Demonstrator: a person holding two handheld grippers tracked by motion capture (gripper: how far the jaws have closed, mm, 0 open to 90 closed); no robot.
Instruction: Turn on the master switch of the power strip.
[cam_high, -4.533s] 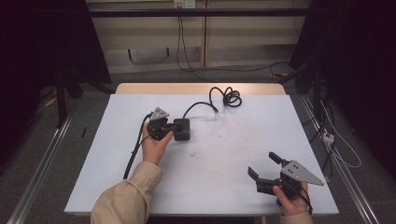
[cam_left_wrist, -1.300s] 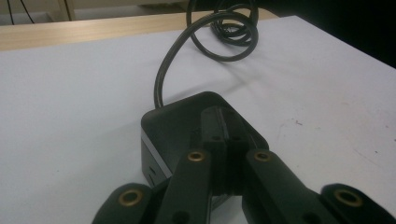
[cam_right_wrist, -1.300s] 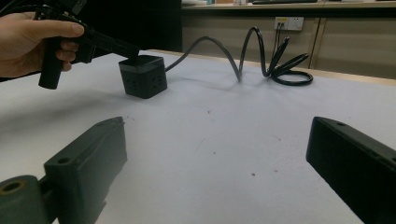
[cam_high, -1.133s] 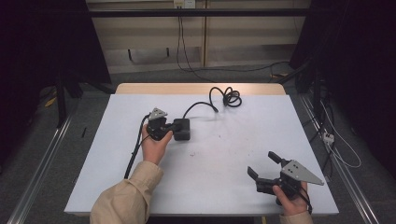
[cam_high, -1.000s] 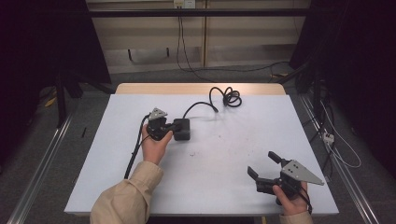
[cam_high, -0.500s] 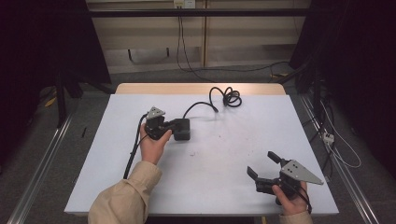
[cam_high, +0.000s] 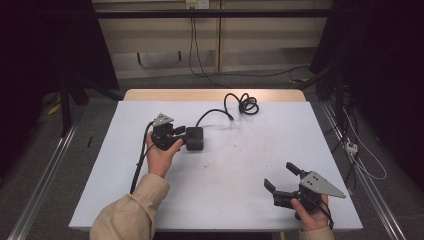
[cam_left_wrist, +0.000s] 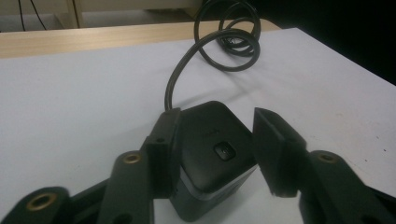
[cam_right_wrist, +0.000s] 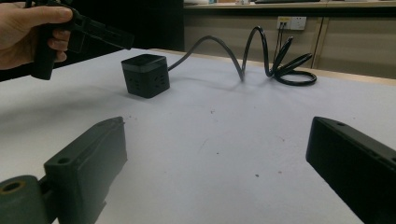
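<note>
A black cube power socket (cam_high: 195, 139) sits on the white table (cam_high: 240, 165), left of centre, and its black cable (cam_high: 244, 104) runs back to a coil at the far edge. My left gripper (cam_high: 181, 135) is at the cube's left side. In the left gripper view its jaws have just been opening, and the cube (cam_left_wrist: 210, 154) stands between them with a gap at the right pad, so the left gripper (cam_left_wrist: 217, 116) is open. My right gripper (cam_high: 279, 175) hovers open near the front right with nothing between its jaws. From the right gripper (cam_right_wrist: 217, 135) the cube (cam_right_wrist: 145, 74) lies far off.
The cable coil (cam_right_wrist: 280, 60) lies near the table's wooden back edge (cam_high: 215, 94). Metal rails (cam_high: 45, 175) run along the floor on both sides, and loose wires (cam_high: 360, 155) lie on the floor at the right.
The left gripper's jaws have parted and let go of the cube, and that hand has edged slightly back to the left. The cube and the right gripper have stayed put.
</note>
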